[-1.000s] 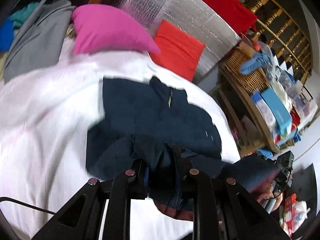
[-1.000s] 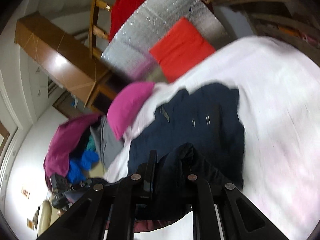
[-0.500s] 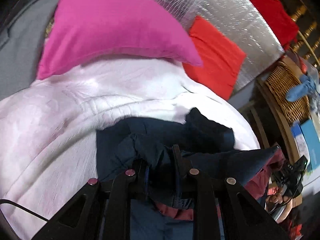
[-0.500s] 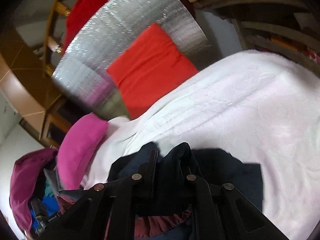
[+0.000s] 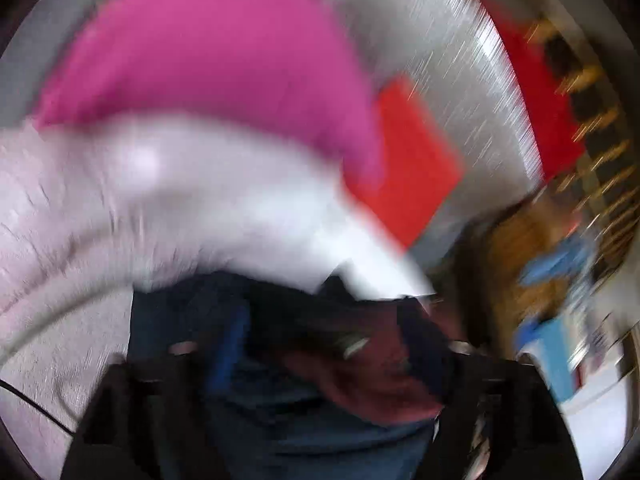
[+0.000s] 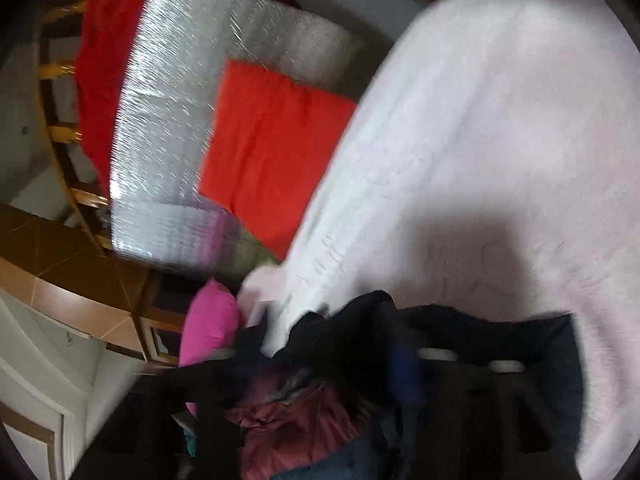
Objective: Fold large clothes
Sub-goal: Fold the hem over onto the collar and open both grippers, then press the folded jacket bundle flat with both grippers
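Both grippers' jaws opening, navy garment (image 6: 460,332) dropped; blanket (image 6: 500,120) free beyond.

We had our left gripper (image 5: 316,360) tilted downward, its jaws opening wide; our right gripper (image 6: 332,364) pointed downward too, jaws likewise opening; both views were blurred.

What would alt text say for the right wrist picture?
A blurred view past an opening tool onto a dark garment with a maroon lining, lying on a pale pink blanket. Beyond are a red cushion, a pink pillow and a silver mat.
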{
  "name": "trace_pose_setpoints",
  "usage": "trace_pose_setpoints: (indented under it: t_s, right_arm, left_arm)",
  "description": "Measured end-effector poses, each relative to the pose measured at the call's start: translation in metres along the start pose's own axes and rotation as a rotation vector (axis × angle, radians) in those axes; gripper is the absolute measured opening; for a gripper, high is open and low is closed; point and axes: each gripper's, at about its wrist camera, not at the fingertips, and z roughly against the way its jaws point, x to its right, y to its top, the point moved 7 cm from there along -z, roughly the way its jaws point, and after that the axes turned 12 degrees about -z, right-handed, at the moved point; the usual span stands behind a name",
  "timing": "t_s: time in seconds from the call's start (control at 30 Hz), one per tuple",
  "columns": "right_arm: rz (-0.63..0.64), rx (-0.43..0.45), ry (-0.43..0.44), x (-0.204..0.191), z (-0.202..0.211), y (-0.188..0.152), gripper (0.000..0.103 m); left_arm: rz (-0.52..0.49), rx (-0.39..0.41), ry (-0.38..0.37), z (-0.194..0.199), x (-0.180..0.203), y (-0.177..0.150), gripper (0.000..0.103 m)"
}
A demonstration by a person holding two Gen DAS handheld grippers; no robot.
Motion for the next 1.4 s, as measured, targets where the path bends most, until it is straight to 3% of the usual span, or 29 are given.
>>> trace_pose_setpoints:
  t_s: [0.03,0.07,0.2,0.33,0.47,0.57,0.7,0.93,1.03,1.2,1.33,1.37,1.4]
  right_arm:
    - [0.028,0.043,0.008,-0.005,0.017,-0.001,0.080]
    - [0.056,0.050,0.007,-0.010,0.028,-0.004,0.080]
    - [0.180,0.025,-0.034,-0.020,0.073,-0.031,0.080]
    - [0.246,-0.003,-0.046,-0.014,0.117,-0.070,0.080]
    - [0.216,-0.055,-0.066,0.015,0.148,-0.110,0.080]
    - [0.165,-0.085,-0.072,0.039,0.161,-0.133,0.080]
    - [0.104,-0.109,-0.089,0.067,0.159,-0.157,0.080]
    - [0.033,-0.093,-0.135,0.086,0.123,-0.162,0.080]
    - [0.003,-0.078,-0.156,0.094,0.108,-0.156,0.080]
    - [-0.048,-0.031,-0.132,0.095,0.099,-0.138,0.080]
    - [-0.054,-0.009,-0.130,0.092,0.091,-0.121,0.080]
    - [-0.056,-0.006,-0.132,0.090,0.089,-0.119,0.079]
    - [-0.062,0.007,-0.139,0.090,0.085,-0.114,0.071]
  left_arm:
    - [-0.015,0.094,-0.006,0.025,0.012,0.008,0.089]
    - [-0.026,0.137,0.003,0.041,0.021,0.009,0.089]
    - [-0.046,0.173,0.047,0.083,0.047,-0.024,0.089]
    - [-0.036,0.141,0.155,0.108,0.048,-0.097,0.089]
    - [0.049,0.053,0.287,0.118,0.016,-0.157,0.089]
    - [0.170,0.011,0.407,0.126,-0.021,-0.169,0.089]
    - [0.220,0.003,0.492,0.131,-0.053,-0.174,0.089]
    - [0.269,-0.069,0.411,0.110,-0.061,-0.178,0.089]
    - [0.292,-0.046,0.365,0.102,-0.058,-0.179,0.089]
    - [0.299,-0.032,0.362,0.086,-0.059,-0.174,0.089]
    - [0.324,0.000,0.292,0.080,-0.054,-0.169,0.088]
    - [0.326,0.006,0.294,0.079,-0.053,-0.169,0.086]
    - [0.322,0.010,0.296,0.080,-0.052,-0.169,0.079]
